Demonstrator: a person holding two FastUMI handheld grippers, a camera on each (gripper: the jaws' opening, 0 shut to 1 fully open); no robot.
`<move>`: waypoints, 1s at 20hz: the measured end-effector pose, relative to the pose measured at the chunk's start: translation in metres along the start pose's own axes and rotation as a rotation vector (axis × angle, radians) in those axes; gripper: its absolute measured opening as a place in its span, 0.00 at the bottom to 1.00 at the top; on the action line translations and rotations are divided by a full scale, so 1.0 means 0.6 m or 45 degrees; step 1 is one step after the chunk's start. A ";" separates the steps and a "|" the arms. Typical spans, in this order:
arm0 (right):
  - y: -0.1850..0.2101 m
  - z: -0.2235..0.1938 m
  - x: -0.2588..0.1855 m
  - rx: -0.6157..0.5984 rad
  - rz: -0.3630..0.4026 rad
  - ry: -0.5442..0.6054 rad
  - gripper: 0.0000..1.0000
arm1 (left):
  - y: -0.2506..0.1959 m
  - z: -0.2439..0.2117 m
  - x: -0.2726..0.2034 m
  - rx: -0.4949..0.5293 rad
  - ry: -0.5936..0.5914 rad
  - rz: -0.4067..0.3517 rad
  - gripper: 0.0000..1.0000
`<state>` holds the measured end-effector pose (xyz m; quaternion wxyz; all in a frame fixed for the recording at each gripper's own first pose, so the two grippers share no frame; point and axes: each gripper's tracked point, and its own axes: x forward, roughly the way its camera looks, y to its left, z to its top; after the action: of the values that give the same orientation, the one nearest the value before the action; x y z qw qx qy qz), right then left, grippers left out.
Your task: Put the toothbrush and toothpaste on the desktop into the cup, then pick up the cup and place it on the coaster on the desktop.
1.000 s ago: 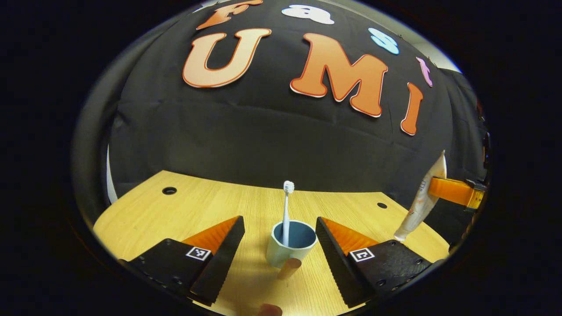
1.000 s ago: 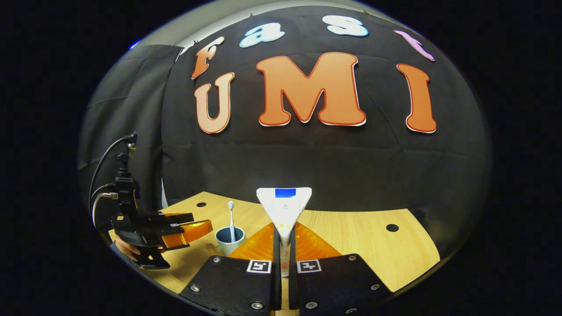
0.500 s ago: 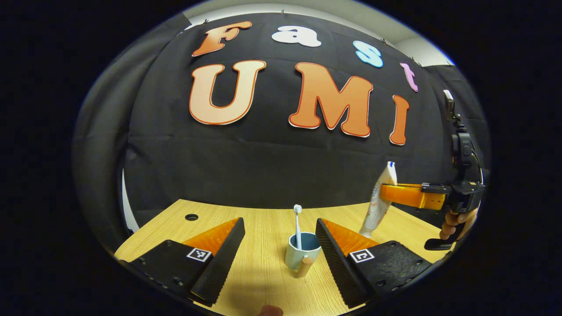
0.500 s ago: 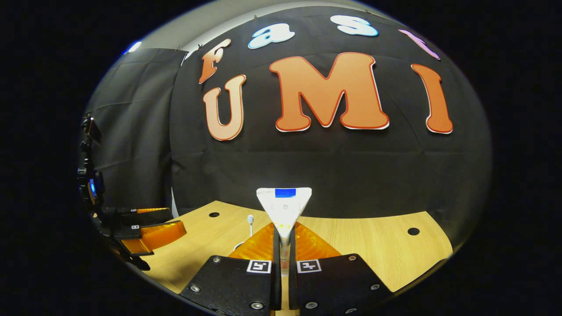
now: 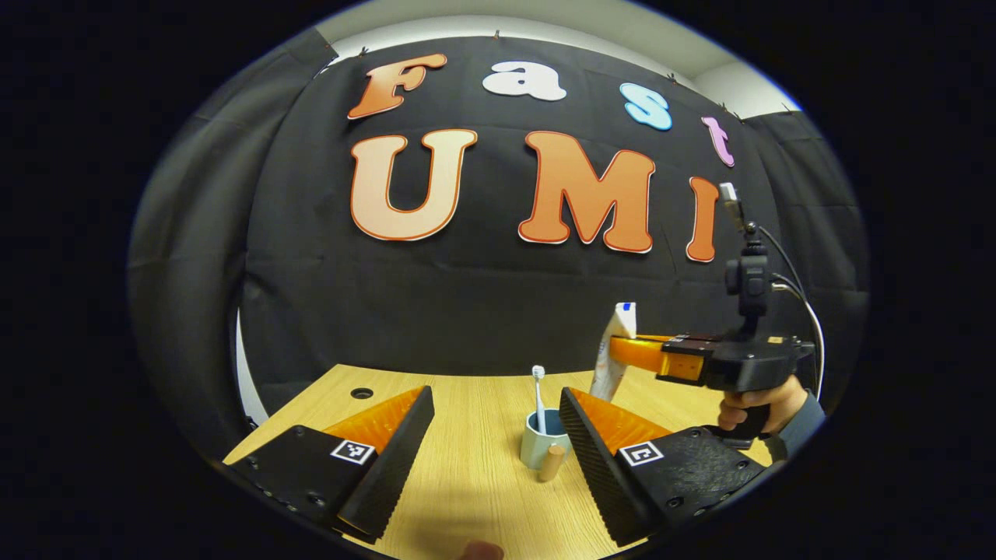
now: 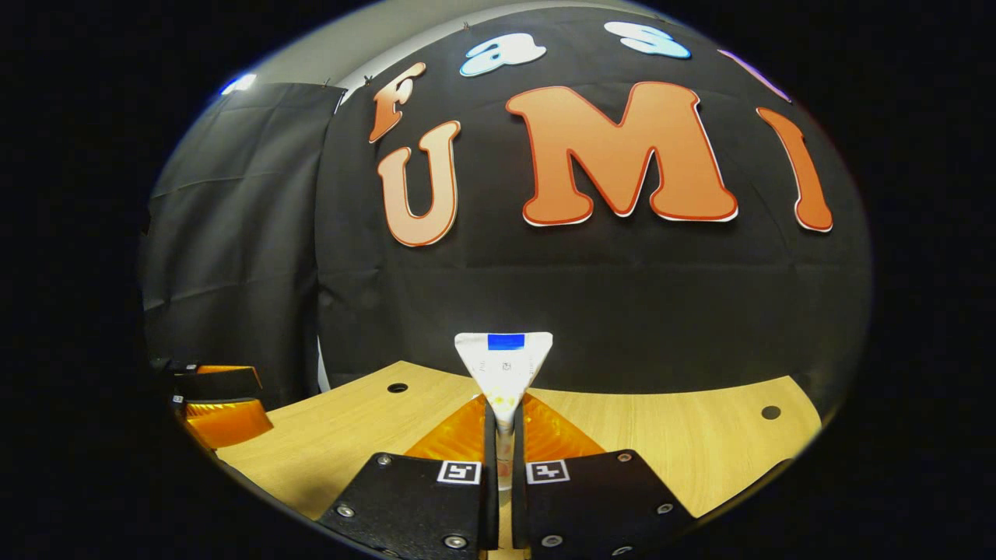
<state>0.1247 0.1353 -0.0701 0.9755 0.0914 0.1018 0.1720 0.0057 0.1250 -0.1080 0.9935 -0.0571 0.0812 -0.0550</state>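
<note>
The right hand-held gripper [image 6: 498,435] pinches the toothpaste tube [image 6: 503,365] upright above the table [image 6: 661,435]. The left hand-held gripper [image 5: 494,435] gapes wide around the blue cup [image 5: 542,443] holding the toothbrush [image 5: 538,393].

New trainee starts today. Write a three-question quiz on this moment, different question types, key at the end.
1. True or false: the toothbrush stands in the cup.
2. Multiple choice: the right gripper is A) open and empty, B) shut on the toothpaste, C) shut on the cup.
3. Fill in: the left gripper has its fingers spread, and the ____ sits on the desktop ahead, between them.

Key
1. True.
2. B; the tube is held upright above the desktop.
3. Cup.
</note>
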 end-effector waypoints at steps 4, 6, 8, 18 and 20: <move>0.017 -0.024 0.036 -0.036 0.019 0.004 0.07 | 0.011 0.006 -0.018 -0.010 -0.018 0.038 0.98; 0.030 -0.041 0.051 -0.006 0.046 0.019 0.07 | 0.017 0.007 -0.025 -0.006 -0.023 0.046 0.98; 0.035 -0.052 0.064 -0.008 0.051 0.024 0.07 | 0.025 0.002 -0.028 -0.002 -0.016 0.063 0.98; 0.044 -0.110 0.090 -0.097 0.063 0.061 0.07 | 0.016 -0.029 -0.016 -0.058 0.051 0.073 0.98; 0.045 -0.125 0.089 -0.088 0.068 0.078 0.07 | 0.015 -0.038 -0.011 -0.062 0.070 0.072 0.98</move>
<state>0.1482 0.1898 -0.1455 0.9696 0.0549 0.1231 0.2041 -0.0039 0.1324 -0.1307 0.9904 -0.0773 0.1113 -0.0263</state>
